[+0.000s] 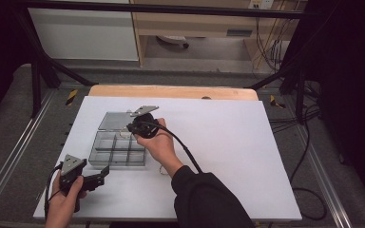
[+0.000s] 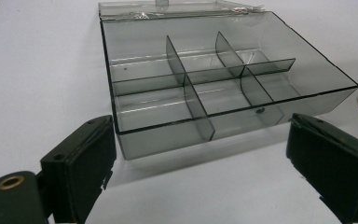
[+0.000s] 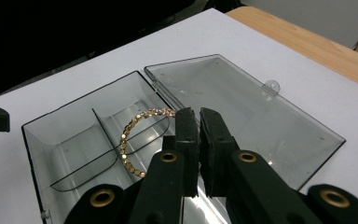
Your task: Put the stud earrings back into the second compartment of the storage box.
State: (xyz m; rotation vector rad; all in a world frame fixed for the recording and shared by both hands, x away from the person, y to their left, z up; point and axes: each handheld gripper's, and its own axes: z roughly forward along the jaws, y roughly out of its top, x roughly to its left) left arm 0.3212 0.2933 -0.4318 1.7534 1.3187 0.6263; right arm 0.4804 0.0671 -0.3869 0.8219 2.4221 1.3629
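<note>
Bracelet (image 3: 133,140) above divided box (image 3: 70,144)

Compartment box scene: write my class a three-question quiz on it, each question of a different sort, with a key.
1. True or false: the lid of the compartment box is shut.
2. What is clamped in the right gripper? A) a gold bracelet B) a door key C) a coin
3. Fill in the missing word: the jaws of the left gripper, on the white table in front of the box, stand ____.

Key: 1 false, the lid lies folded back flat; 2 A; 3 open.
</note>
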